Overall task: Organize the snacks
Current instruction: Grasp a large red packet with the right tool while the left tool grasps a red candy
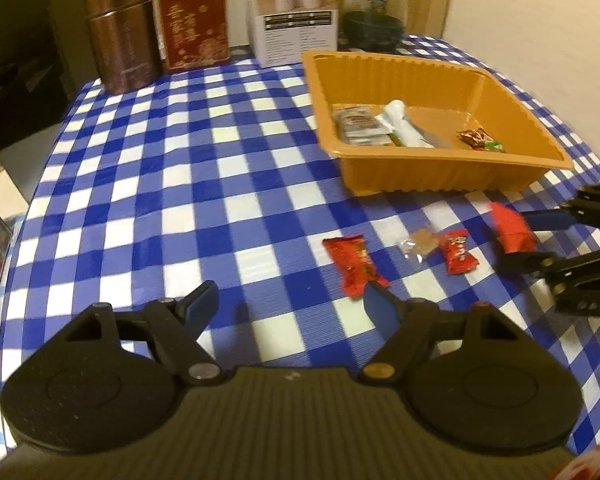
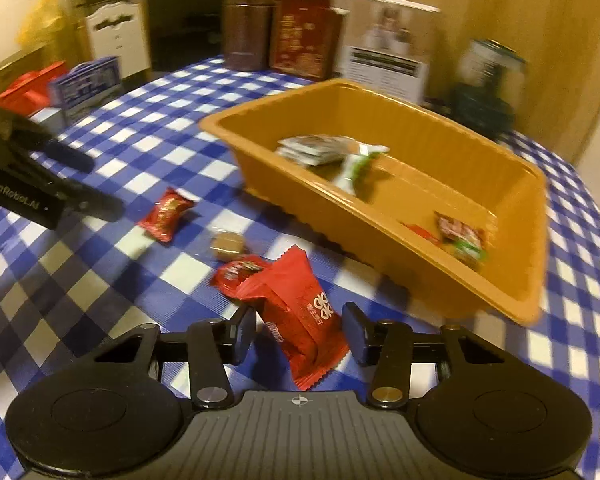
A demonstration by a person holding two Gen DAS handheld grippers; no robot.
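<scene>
From the left wrist camera, the left gripper [image 1: 290, 294] hangs over the blue-and-white checked bench [image 1: 160, 184] with its jaws spread wide and nothing between them. Just beyond its right fingertip, at 1 o'clock, lies a red candy packet [image 1: 354, 266]. Further toward 2 o'clock sit a small tan candy in clear wrap [image 1: 418, 243] and, touching it, a smaller red candy [image 1: 458, 256]. At 3 o'clock the right gripper [image 1: 514, 236] reaches in from the edge, its jaws on either side of a large red snack pack [image 1: 514, 229]. The orange tray [image 1: 440, 178] stands at 1 o'clock, holding a stack of grey sachets [image 1: 358, 124], a white wrapped stick [image 1: 406, 124] and a brown-and-green candy [image 1: 478, 139]. Along the far edge stand a brown tin [image 1: 122, 32], a dark red box [image 1: 194, 20], a white carton [image 1: 296, 12] and a glass jar [image 1: 374, 12].

From the right wrist camera, the right gripper [image 2: 300, 330] has the large red snack pack [image 2: 296, 308] between its jaws; the left pad touches the wrapper, while the right pad looks a hair off it, so I cannot tell whether the grip is firm. The smaller red candy [image 2: 236, 272] lies just behind the pack at 11 o'clock, the tan candy [image 2: 228, 243] beyond it, and the red candy packet [image 2: 166, 214] at 10 o'clock. The left gripper [image 2: 96, 184] enters at 9 o'clock, jaws apart. The orange tray [image 2: 380, 248] fills 1 o'clock, near the pack.
</scene>
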